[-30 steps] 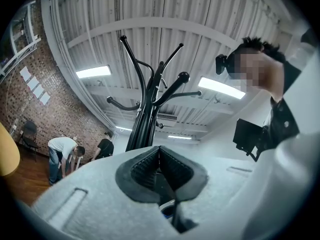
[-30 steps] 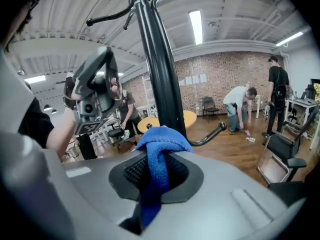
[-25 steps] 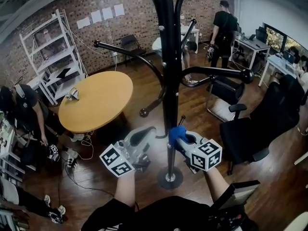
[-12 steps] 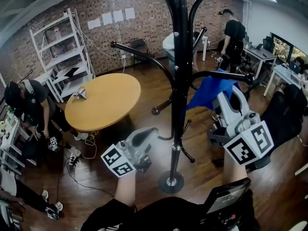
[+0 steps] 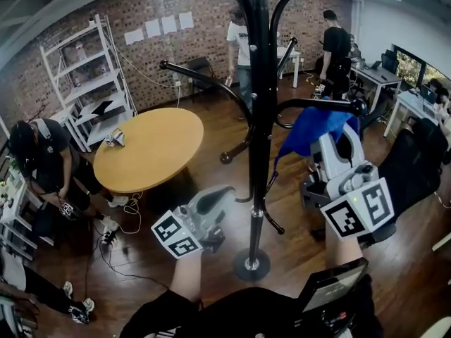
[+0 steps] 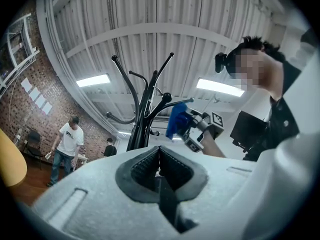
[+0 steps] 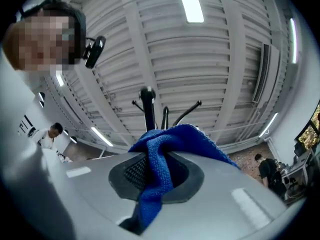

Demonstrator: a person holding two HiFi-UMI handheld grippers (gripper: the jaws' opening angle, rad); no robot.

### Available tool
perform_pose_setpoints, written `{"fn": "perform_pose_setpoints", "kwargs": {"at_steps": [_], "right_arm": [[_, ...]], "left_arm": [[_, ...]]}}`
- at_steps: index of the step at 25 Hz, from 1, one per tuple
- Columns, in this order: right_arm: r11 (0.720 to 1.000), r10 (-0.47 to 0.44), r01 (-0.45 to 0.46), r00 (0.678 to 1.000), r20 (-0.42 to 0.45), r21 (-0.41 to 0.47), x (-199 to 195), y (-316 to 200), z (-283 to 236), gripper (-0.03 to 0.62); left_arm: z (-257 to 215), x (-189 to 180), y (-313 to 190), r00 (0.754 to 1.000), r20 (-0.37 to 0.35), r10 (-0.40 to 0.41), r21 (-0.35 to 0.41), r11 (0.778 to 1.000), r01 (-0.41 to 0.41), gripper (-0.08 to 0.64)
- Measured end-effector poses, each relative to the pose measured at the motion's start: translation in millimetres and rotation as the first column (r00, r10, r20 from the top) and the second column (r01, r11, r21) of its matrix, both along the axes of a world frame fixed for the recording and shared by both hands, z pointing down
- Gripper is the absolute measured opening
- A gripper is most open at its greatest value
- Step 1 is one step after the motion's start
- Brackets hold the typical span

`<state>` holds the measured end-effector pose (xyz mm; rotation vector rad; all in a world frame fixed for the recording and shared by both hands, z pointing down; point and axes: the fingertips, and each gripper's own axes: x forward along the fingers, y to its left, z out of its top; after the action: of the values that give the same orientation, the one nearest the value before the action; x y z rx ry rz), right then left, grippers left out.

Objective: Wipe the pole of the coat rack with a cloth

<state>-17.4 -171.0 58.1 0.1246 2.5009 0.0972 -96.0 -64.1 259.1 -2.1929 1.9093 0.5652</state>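
The black coat rack pole (image 5: 259, 118) rises through the middle of the head view from its round base (image 5: 250, 265). My right gripper (image 5: 330, 134) is up at the right of the pole and apart from it, shut on a blue cloth (image 5: 311, 131) that hangs just under a curved rack arm (image 5: 320, 104). In the right gripper view the blue cloth (image 7: 162, 156) bunches between the jaws, with the pole (image 7: 148, 109) beyond. My left gripper (image 5: 220, 194) sits low and left of the pole, shut with nothing in it. In the left gripper view the rack (image 6: 142, 121) stands ahead.
Curved rack arms (image 5: 201, 79) jut left and right at mid height. A round wooden table (image 5: 144, 146) stands at the left, white shelving (image 5: 84, 83) behind it. Black office chairs (image 5: 402, 174) crowd the right. People stand at the back and crouch at the left; cables (image 5: 113, 241) lie on the floor.
My right gripper has lifted the blue cloth from low on the pole up and to the right, away from it. The left gripper has barely moved.
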Motion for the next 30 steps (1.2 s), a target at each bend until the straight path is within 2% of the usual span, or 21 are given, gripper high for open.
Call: {"fn": "perform_pose_setpoints", "kwargs": {"at_steps": [5,8,10,12,13,14,17,18,19,22,24,26,28,29,30], "right_arm": [[0.999,0.031,-0.033,0.971,-0.239,-0.005,-79.4,-13.4,75.4,0.021],[0.999,-0.022,0.007,0.937,-0.35,-0.046,-89.1,-11.7,136.9,0.021],[0.997,-0.06,0.031,0.897,-0.438,-0.072,-88.9,-8.0,182.1,0.02],[0.994,-0.098,0.054,0.826,-0.555,-0.095,-89.7,-5.5,237.0,0.02],[0.993,-0.114,0.068,0.776,-0.62,-0.098,-89.7,-3.5,268.0,0.021],[0.992,-0.124,0.085,0.716,-0.687,-0.091,-88.3,-0.1,299.2,0.021],[0.989,-0.126,0.131,0.5,-0.857,-0.069,-75.1,14.0,380.9,0.021],[0.988,-0.128,0.131,0.45,-0.884,-0.077,-69.4,16.0,398.3,0.021],[0.987,-0.144,0.125,0.425,-0.894,-0.099,-63.6,16.1,407.4,0.021],[0.976,-0.215,0.104,0.393,-0.894,-0.189,-45.4,10.6,403.1,0.021],[0.97,-0.241,0.119,0.366,-0.899,-0.212,-36.1,11.2,397.4,0.021],[0.968,-0.249,0.131,0.356,-0.901,-0.215,-40.8,15.8,399.4,0.021],[0.976,-0.213,0.112,0.379,-0.9,-0.184,-57.8,15.9,406.0,0.021],[0.981,-0.193,0.093,0.413,-0.89,-0.17,-66.8,14.2,405.3,0.021],[0.983,-0.184,0.074,0.465,-0.866,-0.17,-73.8,12.6,398.9,0.021]], "left_arm": [[10.6,4.1,2.0,1.0,-0.026,0.005,-0.01,1.0,-0.005,0.0],[17.4,4.3,0.6,0.999,-0.04,0.015,-0.019,1.0,-0.015,0.0],[20.4,1.7,-4.8,0.998,-0.05,0.023,-0.03,0.999,-0.025,0.0],[22.4,0.4,-12.1,0.998,-0.059,0.036,-0.039,0.999,-0.038,0.0],[23.1,1.1,-15.6,0.997,-0.061,0.043,-0.041,0.998,-0.046,0.0],[23.3,2.4,-19.0,0.997,-0.061,0.051,-0.041,0.998,-0.053,0.0],[22.3,5.8,-29.1,0.996,-0.057,0.072,-0.044,0.996,-0.075,0.0],[21.6,6.0,-32.4,0.995,-0.056,0.079,-0.046,0.996,-0.082,0.0],[20.8,6.0,-35.2,0.995,-0.055,0.085,-0.047,0.995,-0.088,0.0],[20.9,6.4,-39.3,0.994,-0.055,0.092,-0.05,0.994,-0.095,0.0],[22.7,7.3,-39.2,0.994,-0.058,0.091,-0.05,0.994,-0.094,0.0],[24.1,6.3,-37.6,0.994,-0.06,0.087,-0.051,0.995,-0.09,0.0],[24.4,4.4,-35.1,0.995,-0.061,0.08,-0.051,0.995,-0.083,0.0],[24.4,3.6,-32.9,0.995,-0.06,0.076,-0.05,0.996,-0.079,0.0],[24.3,2.9,-30.3,0.996,-0.059,0.07,-0.049,0.996,-0.073,0.0]]}}
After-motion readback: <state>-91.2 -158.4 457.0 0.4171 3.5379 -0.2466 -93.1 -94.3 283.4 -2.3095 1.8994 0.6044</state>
